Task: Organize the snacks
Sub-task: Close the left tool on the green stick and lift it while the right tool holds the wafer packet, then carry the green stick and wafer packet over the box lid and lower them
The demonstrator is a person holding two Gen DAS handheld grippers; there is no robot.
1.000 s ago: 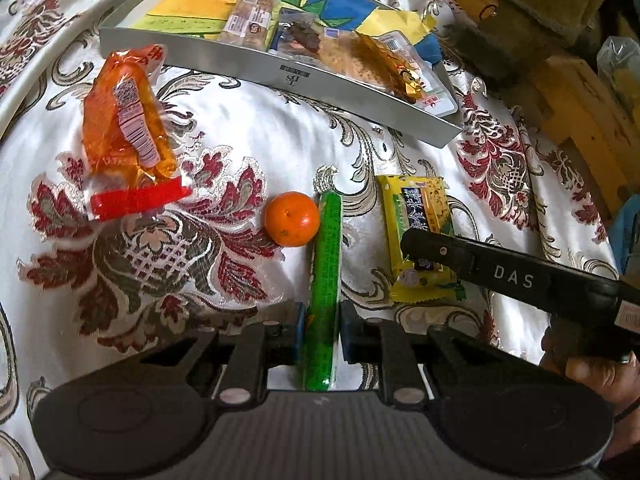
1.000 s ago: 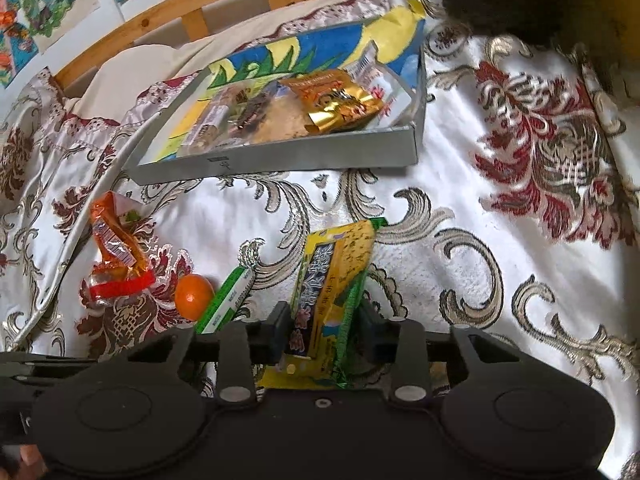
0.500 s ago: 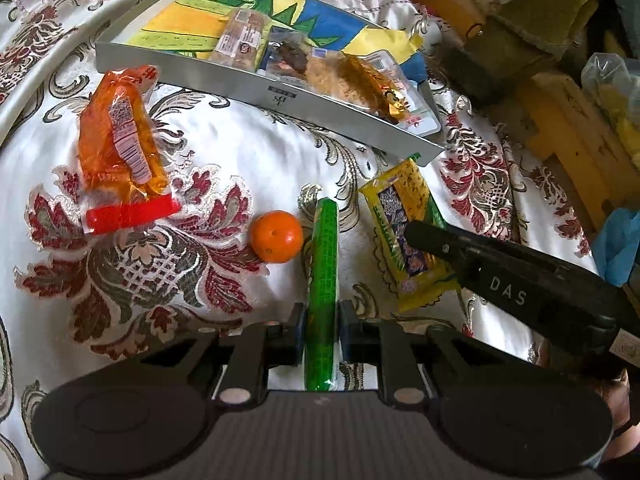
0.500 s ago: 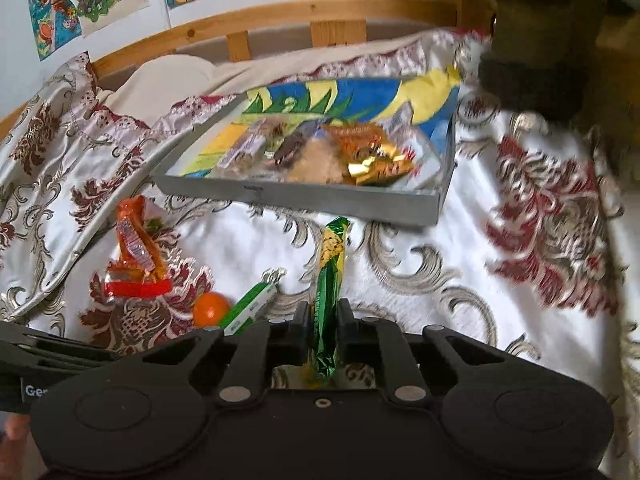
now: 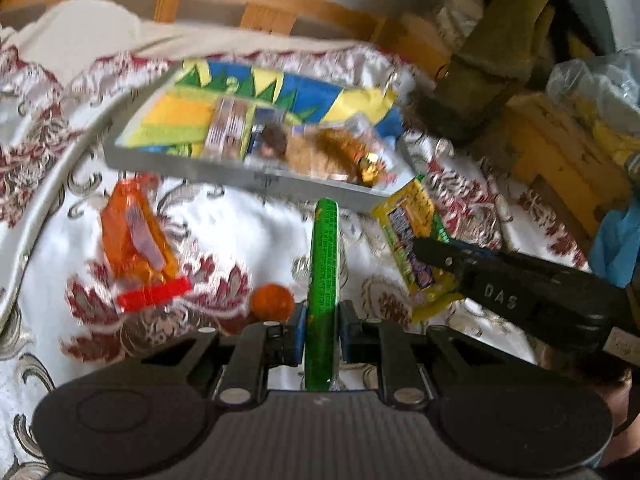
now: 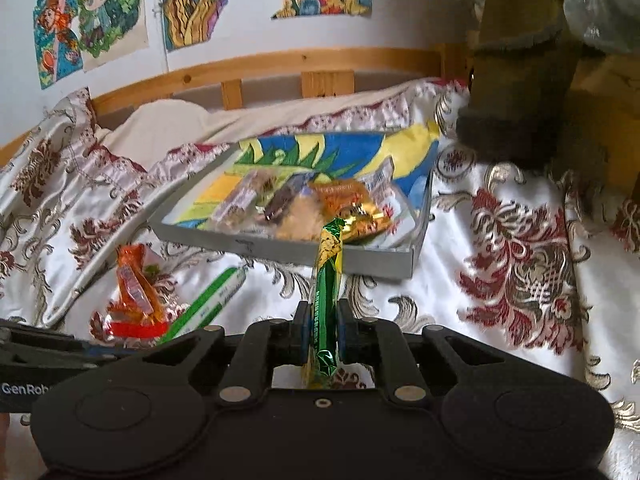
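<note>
Centrally, the left gripper [image 5: 322, 330] is clamped on a green stick pack [image 5: 324, 280], which juts forward between its pads toward the near wall of the grey tray [image 5: 224, 168]; the right gripper [image 6: 323, 334] is clamped edge-on upon a yellow-green snack packet [image 6: 327, 292], whose tip overlaps the same wall in view; both packs appear lifted off the bedspread [image 6: 500, 320]; an orange wrapped snack [image 5: 134, 240] and a small orange fruit [image 5: 272, 302] lie on the bedspread, left of the stick pack.
</note>
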